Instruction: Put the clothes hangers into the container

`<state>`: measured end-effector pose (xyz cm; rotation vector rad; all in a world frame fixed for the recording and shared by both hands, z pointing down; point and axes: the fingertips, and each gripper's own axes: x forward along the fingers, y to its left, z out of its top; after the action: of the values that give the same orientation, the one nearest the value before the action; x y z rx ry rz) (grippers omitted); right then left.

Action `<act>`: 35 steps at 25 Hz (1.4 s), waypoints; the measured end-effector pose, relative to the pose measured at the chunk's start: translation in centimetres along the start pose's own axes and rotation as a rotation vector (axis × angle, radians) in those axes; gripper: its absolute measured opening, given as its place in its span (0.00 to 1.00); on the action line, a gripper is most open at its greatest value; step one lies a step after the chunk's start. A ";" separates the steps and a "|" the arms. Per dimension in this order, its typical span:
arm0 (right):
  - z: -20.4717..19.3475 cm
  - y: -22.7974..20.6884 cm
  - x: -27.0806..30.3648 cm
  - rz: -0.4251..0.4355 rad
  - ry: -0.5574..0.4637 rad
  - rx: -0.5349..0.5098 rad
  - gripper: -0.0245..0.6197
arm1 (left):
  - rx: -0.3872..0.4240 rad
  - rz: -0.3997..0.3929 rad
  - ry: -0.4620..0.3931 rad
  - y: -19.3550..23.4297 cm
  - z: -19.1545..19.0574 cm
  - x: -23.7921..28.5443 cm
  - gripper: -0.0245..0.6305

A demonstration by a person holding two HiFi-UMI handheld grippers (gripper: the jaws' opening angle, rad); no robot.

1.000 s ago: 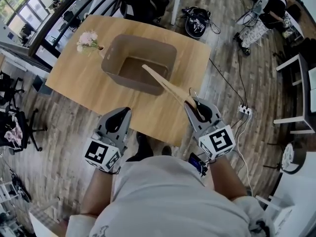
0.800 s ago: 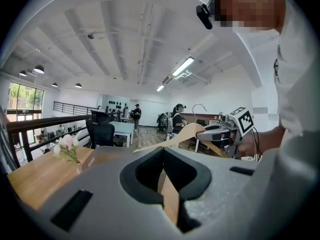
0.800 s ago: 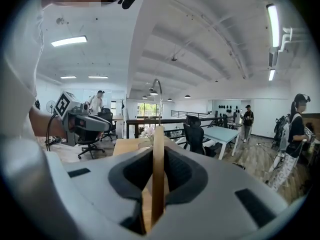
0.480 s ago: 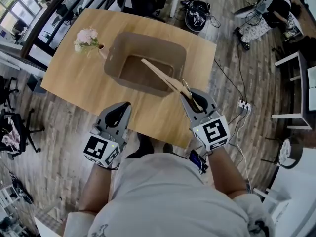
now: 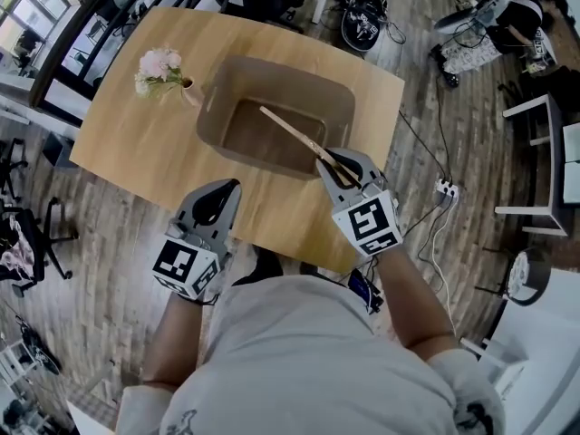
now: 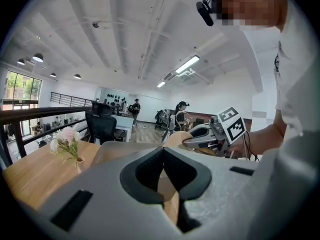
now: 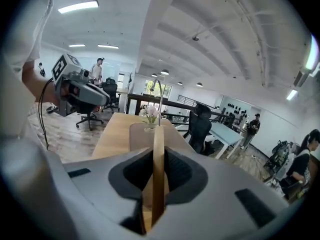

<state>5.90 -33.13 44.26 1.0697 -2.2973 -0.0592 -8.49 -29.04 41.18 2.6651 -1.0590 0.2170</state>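
A wooden table (image 5: 118, 143) is standing on a plank floor (image 5: 426, 107) in an open office. One bin (image 5: 272, 84) and one flower vase (image 5: 161, 71) are sitting on it. One hanger (image 5: 288, 131) is slanting over the bin's opening, with the right gripper (image 5: 333, 163) clenching its near end. The left gripper (image 5: 227, 193) is hovering over the table's near edge, pinched together and carrying nothing.

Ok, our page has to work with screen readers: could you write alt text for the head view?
Seen from above, the right gripper holds a wooden hanger whose far end slants over a brown container on a wooden table. The left gripper hovers shut and empty at the table's near edge; flowers stand beside the container.
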 end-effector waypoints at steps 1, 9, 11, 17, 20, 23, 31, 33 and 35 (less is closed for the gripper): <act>-0.1 0.1 0.6 0.004 0.019 -0.020 0.13 | -0.002 -0.003 0.002 0.3 -0.1 0.1 0.05; -0.6 1.7 5.7 0.047 0.152 -0.231 0.13 | -0.029 -0.015 0.020 2.5 -0.5 1.0 0.05; -0.8 2.0 7.0 0.055 0.179 -0.272 0.13 | -0.040 -0.012 0.023 3.3 -0.7 1.2 0.05; -2.0 2.6 10.8 0.096 0.269 -0.403 0.13 | -0.060 -0.003 0.027 5.1 -1.3 1.4 0.05; -2.6 2.9 12.3 0.109 0.306 -0.457 0.13 | -0.073 0.004 0.032 5.9 -1.5 1.4 0.05; -3.3 3.2 13.6 0.116 0.342 -0.513 0.13 | -0.084 0.014 0.034 6.8 -1.9 1.4 0.05; -4.9 4.1 16.8 0.125 0.390 -0.610 0.13 | -0.106 0.022 0.038 8.1 -2.7 1.6 0.05; -5.1 4.3 17.4 0.131 0.392 -0.617 0.14 | -0.111 0.026 0.041 8.3 -2.9 1.6 0.05; -5.2 4.5 17.8 0.137 0.397 -0.623 0.14 | -0.117 0.029 0.043 8.5 -3.1 1.6 0.05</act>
<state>-3.23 -41.71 58.69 0.5405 -1.8001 -0.4360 -13.32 -35.07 46.07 2.5317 -1.0638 0.2104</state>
